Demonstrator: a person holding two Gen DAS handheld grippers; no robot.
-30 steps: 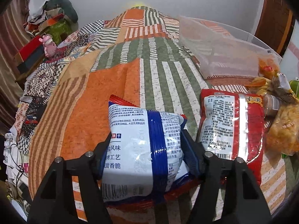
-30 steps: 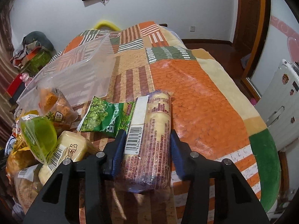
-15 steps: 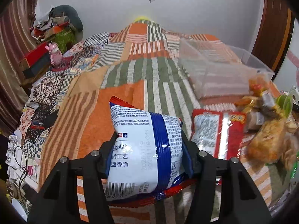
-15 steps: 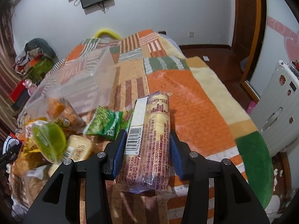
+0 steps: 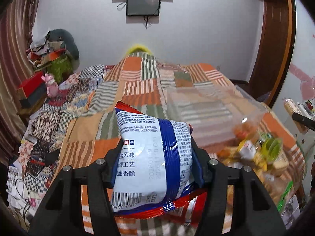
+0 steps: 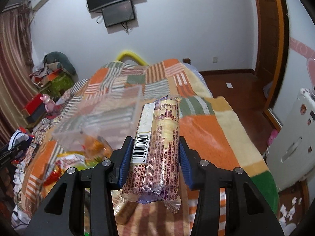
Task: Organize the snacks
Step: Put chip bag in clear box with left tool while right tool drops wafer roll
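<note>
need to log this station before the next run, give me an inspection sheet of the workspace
surface: patchwork blanket in orange, green and striped patches covers the bed.
job's things: white and blue snack bag and biscuit roll, both lifted; clear plastic bin on the blanket.
clutter: loose snack pile beside the bin; heap of boxes and clothes by the wall.
grippers: left gripper shut on the bag; right gripper shut on the roll.
cables: thin wires at the bed's left edge.
surroundings: wall screen, wooden door, striped curtain.
</note>
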